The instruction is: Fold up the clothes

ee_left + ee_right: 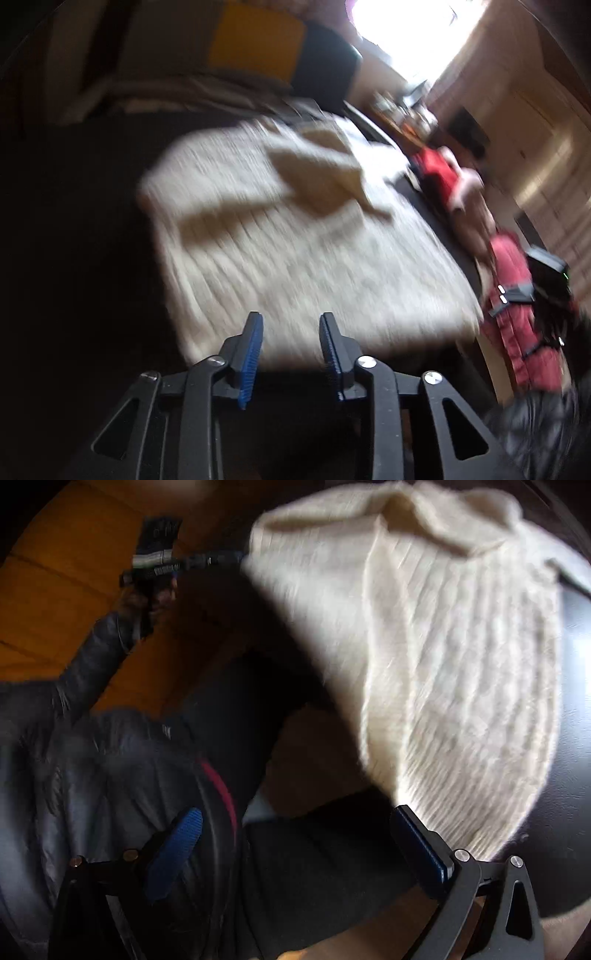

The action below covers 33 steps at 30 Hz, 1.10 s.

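Apparently midway: cream sweater (295,229) folded partly, flap doubled over ahead of left gripper (291,325), half-open, empty; right gripper (299,834) wide, empty beside hem.

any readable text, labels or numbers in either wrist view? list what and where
None readable; both views are motion-blurred.
Left gripper: pale label band on its body, print too blurred to read.
Cream sweater, red bag: no legible tag or logo.

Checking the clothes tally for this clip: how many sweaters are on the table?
1. A cream knitted sweater lies spread across the dark table, one part folded over near its far end. More clothes may lie outside view.
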{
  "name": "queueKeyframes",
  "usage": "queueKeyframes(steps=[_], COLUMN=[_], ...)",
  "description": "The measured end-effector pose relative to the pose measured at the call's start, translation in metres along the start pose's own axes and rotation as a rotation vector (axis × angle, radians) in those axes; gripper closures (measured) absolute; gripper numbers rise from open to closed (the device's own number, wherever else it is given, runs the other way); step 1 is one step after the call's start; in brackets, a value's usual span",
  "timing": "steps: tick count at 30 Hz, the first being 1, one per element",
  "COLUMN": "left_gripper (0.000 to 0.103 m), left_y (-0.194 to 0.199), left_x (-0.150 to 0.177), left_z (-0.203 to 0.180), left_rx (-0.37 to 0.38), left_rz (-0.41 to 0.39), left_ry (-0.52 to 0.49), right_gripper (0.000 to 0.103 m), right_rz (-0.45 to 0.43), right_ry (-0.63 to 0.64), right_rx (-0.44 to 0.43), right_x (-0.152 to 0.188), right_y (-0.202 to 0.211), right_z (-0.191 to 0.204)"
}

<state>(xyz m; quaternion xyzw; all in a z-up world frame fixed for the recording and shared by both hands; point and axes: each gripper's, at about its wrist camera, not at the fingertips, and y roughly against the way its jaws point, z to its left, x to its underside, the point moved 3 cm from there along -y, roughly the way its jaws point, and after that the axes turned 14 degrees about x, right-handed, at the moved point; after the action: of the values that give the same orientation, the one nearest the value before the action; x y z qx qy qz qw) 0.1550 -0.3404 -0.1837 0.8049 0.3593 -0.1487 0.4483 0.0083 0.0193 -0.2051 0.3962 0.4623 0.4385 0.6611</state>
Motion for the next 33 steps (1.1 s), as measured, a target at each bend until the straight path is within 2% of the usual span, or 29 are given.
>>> queueKeyframes(steps=[3, 4, 7, 10, 12, 15, 17, 18, 21, 26, 29, 31, 33], left_gripper=[0.062, 0.062, 0.062, 0.062, 0.062, 0.062, 0.065, 0.077, 0.092, 0.094, 0.093, 0.092, 0.091], left_y=[-0.033, -0.046, -0.086, -0.108, -0.116, -0.120, -0.118, -0.114, -0.097, -0.059, -0.034, -0.015, 0.007], left_x=[-0.031, -0.038, -0.051, -0.055, -0.053, -0.053, -0.053, -0.050, -0.034, 0.017, 0.050, 0.065, 0.070], left_z=[-0.009, -0.009, -0.007, -0.002, 0.000, 0.003, 0.004, 0.004, -0.003, -0.023, -0.028, -0.021, -0.011], left_rx=[0.019, 0.009, -0.041, -0.037, 0.015, 0.065, 0.106, 0.115, 0.122, 0.075, 0.000, -0.043, -0.029], left_rz=[0.033, 0.073, 0.224, 0.319, 0.369, 0.388, 0.393, 0.391, 0.377, 0.367, 0.392, 0.389, 0.383], left_ry=[-0.046, -0.068, -0.142, -0.171, -0.175, -0.164, -0.131, -0.131, -0.150, -0.208, -0.252, -0.219, -0.173], right_gripper=[0.000, 0.000, 0.000, 0.000, 0.000, 0.000, 0.000, 0.000, 0.000, 0.000, 0.000, 0.000, 0.000], right_rz=[-0.154, -0.181, -0.232, -0.260, -0.268, -0.266, -0.262, -0.260, -0.298, -0.393, -0.427, -0.447, -0.458], right_ry=[-0.072, -0.094, -0.161, -0.230, -0.269, -0.327, -0.352, -0.363, -0.393, -0.436, -0.469, -0.497, -0.514], right_rx=[0.053, 0.060, 0.086, 0.086, 0.073, 0.009, 0.012, 0.019, -0.003, 0.003, 0.021, 0.030, 0.047], right_x=[-0.032, -0.042, -0.077, -0.107, -0.118, -0.128, -0.133, -0.137, -0.136, -0.105, -0.088, -0.076, -0.070], right_y=[0.023, 0.024, 0.017, -0.003, -0.023, -0.039, -0.050, -0.058, -0.057, -0.051, -0.046, -0.042, -0.040], right_z=[-0.023, -0.031, -0.060, -0.083, -0.087, -0.098, -0.106, -0.112, -0.120, -0.120, -0.114, -0.110, -0.106])
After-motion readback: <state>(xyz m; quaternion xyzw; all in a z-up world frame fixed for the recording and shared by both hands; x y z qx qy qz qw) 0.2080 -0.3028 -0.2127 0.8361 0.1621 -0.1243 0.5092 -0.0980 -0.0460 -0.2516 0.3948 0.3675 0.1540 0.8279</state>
